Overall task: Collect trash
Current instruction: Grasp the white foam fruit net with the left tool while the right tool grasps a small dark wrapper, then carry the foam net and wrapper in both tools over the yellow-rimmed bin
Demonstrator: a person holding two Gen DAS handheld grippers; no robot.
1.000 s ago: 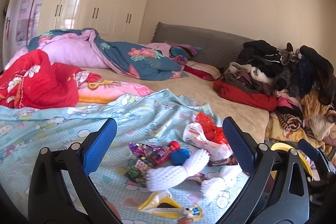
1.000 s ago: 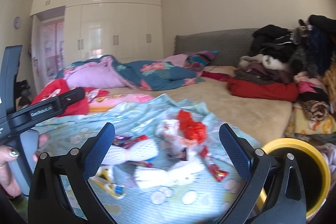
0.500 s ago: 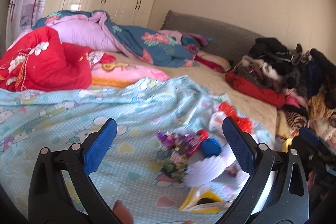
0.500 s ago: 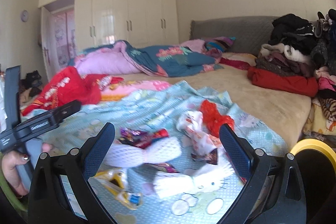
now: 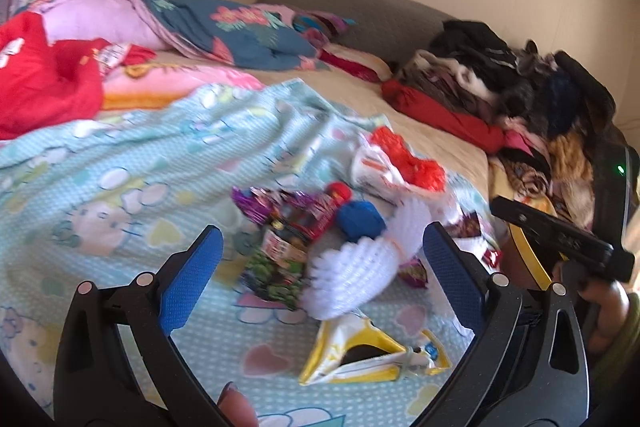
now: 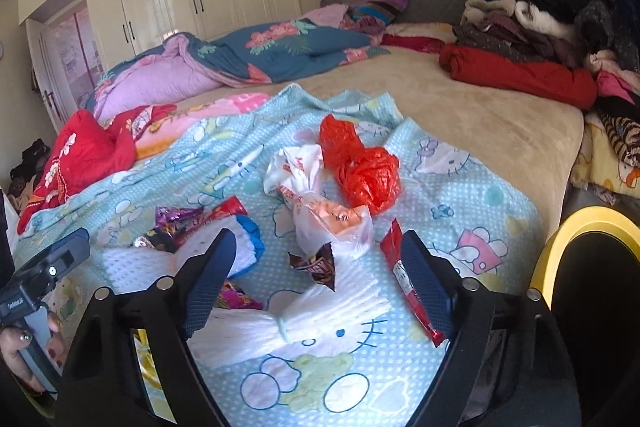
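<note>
Jaws released on the right gripper (image 6: 318,239), just been narrowing, pads pressing on nothing. White foam net (image 6: 304,319) low between them on the blue cartoon blanket (image 6: 460,187), untouched. Jaws released on the left gripper (image 5: 322,231) as well, framing a second foam net (image 5: 356,271) without contact.

Step in hand, by judgement: approach for a pick, nothing gripped yet. Next move: bring the right gripper down over the near foam net, centre the soft sleeve between the pads, close gently, then carry it to the yellow-rimmed bin (image 6: 580,223) at 3 o'clock of the litter, off the bed's edge. Likely to squash and spring, so squeeze at the knotted middle.

Count, outward from the net in the right wrist view:
- foam nets: two
- small brown wrapper (image 6: 318,263) at 12 o'clock, just beside: one
- long red wrapper (image 6: 404,279) at 2 o'clock, by the right-hand pad: one
- white printed bag (image 6: 320,203) further at 12: one
- red plastic bag (image 6: 364,167) beyond it, toward 1: one
- purple and red foil wrappers (image 6: 192,219) at 10 o'clock: heaped, at least three, exact number unclear
- blue lump (image 5: 360,223): one
- yellow-and-white packet (image 5: 360,351), at 6 o'clock in the left wrist view: one
- bin: one, contents hidden
</note>
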